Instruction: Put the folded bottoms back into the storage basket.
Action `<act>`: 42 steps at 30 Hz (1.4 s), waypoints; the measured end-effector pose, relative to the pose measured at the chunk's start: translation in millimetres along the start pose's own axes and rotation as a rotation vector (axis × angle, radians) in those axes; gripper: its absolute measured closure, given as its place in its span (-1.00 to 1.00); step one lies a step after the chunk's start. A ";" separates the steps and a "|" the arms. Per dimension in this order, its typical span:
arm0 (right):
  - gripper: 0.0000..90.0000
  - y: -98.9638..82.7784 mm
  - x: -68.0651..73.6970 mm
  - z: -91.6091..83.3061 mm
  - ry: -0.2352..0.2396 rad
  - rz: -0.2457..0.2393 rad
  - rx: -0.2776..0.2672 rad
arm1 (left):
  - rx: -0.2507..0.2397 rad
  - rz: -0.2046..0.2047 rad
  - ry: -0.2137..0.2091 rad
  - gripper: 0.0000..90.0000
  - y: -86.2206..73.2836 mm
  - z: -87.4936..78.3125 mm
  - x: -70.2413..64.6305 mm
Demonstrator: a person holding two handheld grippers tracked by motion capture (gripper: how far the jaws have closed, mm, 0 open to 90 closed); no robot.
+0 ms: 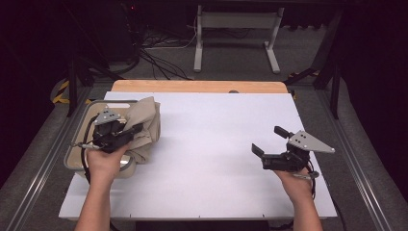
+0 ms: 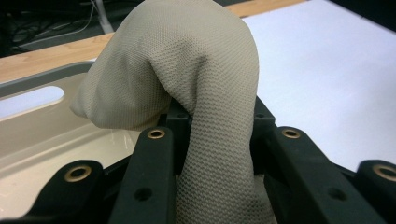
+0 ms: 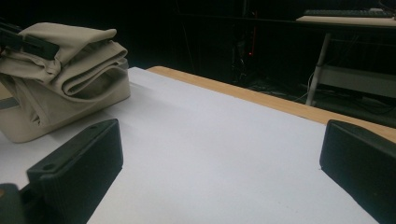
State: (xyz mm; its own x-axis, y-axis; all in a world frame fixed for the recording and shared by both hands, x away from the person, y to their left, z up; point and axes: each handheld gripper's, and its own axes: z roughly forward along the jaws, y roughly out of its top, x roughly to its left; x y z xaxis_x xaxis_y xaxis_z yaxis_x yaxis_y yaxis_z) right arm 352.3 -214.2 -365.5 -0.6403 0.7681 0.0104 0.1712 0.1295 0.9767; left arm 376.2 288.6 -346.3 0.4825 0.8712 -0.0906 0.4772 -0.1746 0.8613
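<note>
Your left gripper (image 2: 217, 140) is clamping a fold of the beige knit cloth (image 2: 187, 60), the fabric bunching between its jaws and humping up just ahead of them. Below and to its side, the tan tray (image 1: 73, 155) is sitting on the white counter (image 1: 216, 144). Your right gripper (image 1: 270, 144) is hovering with jaws apart, well away across the counter. Since you are pinching one fold, the cloth could slip free or snag the tray rim and drag it.
</note>
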 end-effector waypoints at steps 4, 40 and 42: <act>-1.00 0.1 0.7 0.3 0.003 -0.003 0.000 | -0.011 -0.021 0.011 0.58 -1.1 -8.8 10.1; -1.00 -0.3 3.9 3.5 0.010 -0.003 0.010 | 0.016 -0.100 0.032 0.58 -15.4 -31.2 57.3; -1.00 -0.4 4.1 3.7 0.011 -0.003 0.012 | 0.018 -0.107 0.032 0.58 -16.8 -31.0 59.7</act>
State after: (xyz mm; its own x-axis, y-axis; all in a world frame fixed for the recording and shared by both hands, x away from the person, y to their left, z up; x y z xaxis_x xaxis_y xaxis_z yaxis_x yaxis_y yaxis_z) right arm 352.3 -208.8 -366.6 -0.6490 0.7607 0.0101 0.1780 0.1389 0.9742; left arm 374.2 357.8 -350.7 0.4049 0.8993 -0.1652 0.5377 -0.0881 0.8385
